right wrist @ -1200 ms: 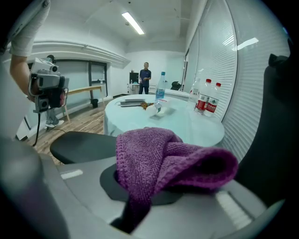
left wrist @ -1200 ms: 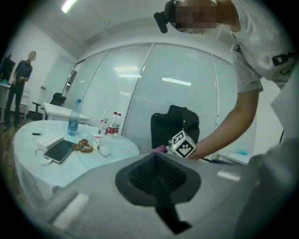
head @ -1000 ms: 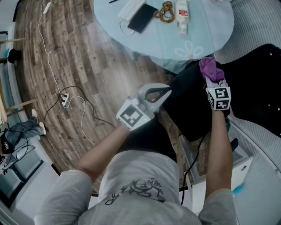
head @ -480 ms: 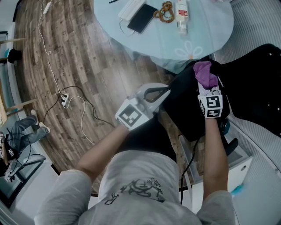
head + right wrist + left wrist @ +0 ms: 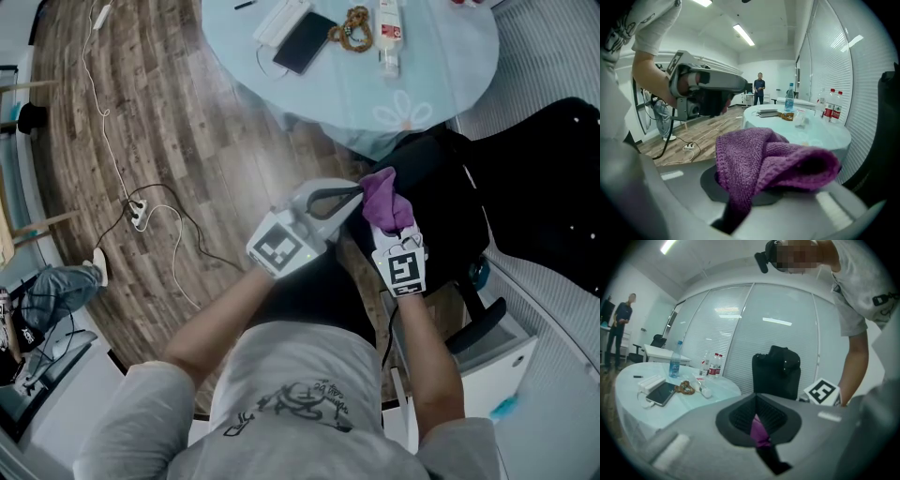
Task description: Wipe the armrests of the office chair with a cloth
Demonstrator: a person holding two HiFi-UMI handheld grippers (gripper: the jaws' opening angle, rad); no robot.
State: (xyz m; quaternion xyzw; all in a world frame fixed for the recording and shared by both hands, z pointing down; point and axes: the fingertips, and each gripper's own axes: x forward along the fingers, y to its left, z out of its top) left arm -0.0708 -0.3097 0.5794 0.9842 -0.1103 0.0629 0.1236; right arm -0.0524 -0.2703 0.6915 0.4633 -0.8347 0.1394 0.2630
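Note:
My right gripper [image 5: 388,221] is shut on a bunched purple cloth [image 5: 383,200], which fills the middle of the right gripper view [image 5: 768,161]. It hovers over the near left edge of the black office chair [image 5: 441,202], whose armrest [image 5: 476,324] shows lower right. My left gripper [image 5: 357,195] is shut, and its tip lies right beside the cloth. A strip of the cloth [image 5: 759,433] shows through the gap between the left jaws. I cannot tell whether cloth and left gripper touch.
A round glass table [image 5: 441,89] stands just beyond the chair, with a phone [image 5: 302,39], a bottle [image 5: 389,33] and a chain [image 5: 354,25] on it. Cables and a power strip [image 5: 139,215] lie on the wood floor at left. A white cabinet [image 5: 511,361] is at right.
My right gripper has carried the cloth left and toward me, from the chair's far side to the left gripper's tip. The left gripper has stayed in place.

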